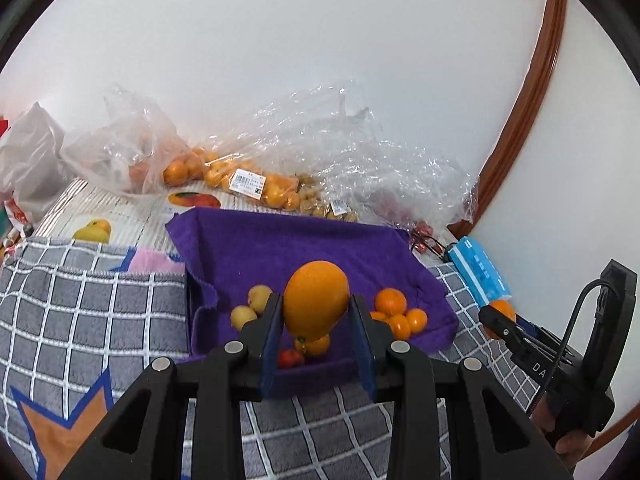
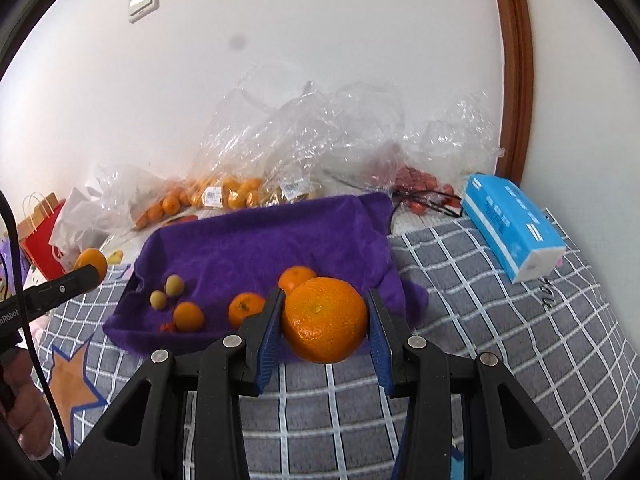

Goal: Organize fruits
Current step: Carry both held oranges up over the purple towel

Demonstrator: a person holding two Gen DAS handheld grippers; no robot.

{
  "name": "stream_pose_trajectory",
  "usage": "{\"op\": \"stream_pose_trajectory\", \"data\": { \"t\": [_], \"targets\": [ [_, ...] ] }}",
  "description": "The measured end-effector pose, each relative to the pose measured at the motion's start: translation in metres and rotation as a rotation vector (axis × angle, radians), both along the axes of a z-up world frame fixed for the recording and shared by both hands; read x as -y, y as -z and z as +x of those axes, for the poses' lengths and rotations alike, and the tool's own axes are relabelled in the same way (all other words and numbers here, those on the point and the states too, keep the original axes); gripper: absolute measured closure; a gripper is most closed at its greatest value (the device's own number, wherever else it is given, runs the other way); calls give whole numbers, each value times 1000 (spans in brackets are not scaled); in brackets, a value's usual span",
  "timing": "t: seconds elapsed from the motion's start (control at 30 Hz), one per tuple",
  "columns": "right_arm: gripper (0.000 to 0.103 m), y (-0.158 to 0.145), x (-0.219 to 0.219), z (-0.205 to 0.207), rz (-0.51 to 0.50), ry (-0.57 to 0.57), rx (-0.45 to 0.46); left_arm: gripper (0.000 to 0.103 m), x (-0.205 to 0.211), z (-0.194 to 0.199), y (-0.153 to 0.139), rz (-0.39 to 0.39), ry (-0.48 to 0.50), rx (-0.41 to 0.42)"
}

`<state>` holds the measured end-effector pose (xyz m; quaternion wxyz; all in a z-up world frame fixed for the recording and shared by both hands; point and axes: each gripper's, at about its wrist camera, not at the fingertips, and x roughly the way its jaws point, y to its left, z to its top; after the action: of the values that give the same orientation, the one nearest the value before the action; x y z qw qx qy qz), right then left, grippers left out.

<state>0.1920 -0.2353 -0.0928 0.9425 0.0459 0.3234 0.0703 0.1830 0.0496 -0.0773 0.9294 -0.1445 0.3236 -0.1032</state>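
Observation:
My left gripper point(image 1: 315, 312) is shut on a large orange point(image 1: 316, 300) and holds it above the near edge of a purple cloth-lined tray point(image 1: 280, 240). My right gripper point(image 2: 324, 320) is shut on a mandarin point(image 2: 325, 319) just above the tray's near right corner point(image 2: 260, 240). In the tray lie several small mandarins point(image 2: 245, 309), two pale yellow fruits point(image 2: 175, 285) and a small red fruit point(image 1: 290, 358). The right gripper with its fruit shows at the right of the left wrist view point(image 1: 498, 318); the left gripper shows at the left of the right wrist view point(image 2: 90, 270).
Clear plastic bags of mandarins point(image 1: 256, 184) and red fruit point(image 2: 416, 180) lie behind the tray against the white wall. A blue tissue pack point(image 2: 512, 224) lies to the right. A grey checked blanket point(image 2: 500, 340) covers the surface. A red paper bag point(image 2: 44, 236) stands far left.

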Motion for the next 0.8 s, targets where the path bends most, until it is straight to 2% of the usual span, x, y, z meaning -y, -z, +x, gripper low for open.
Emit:
{"op": "stream_pose_trajectory", "data": {
  "t": [0.27,0.4,0.57,0.8],
  "targets": [
    [63,-2,-9,29,-27,-13,10,72,-1,23,2,4,-12,13],
    [63,0,-14,41,-36,-16,15,72,-5,32,13,12,-42,19],
    [63,16,-23,55,-25,-20,-9,72,-12,42,32,-10,-36,-26],
    [63,37,-28,68,-47,-24,-34,72,-19,49,43,-44,-40,-59]
  ]
}}
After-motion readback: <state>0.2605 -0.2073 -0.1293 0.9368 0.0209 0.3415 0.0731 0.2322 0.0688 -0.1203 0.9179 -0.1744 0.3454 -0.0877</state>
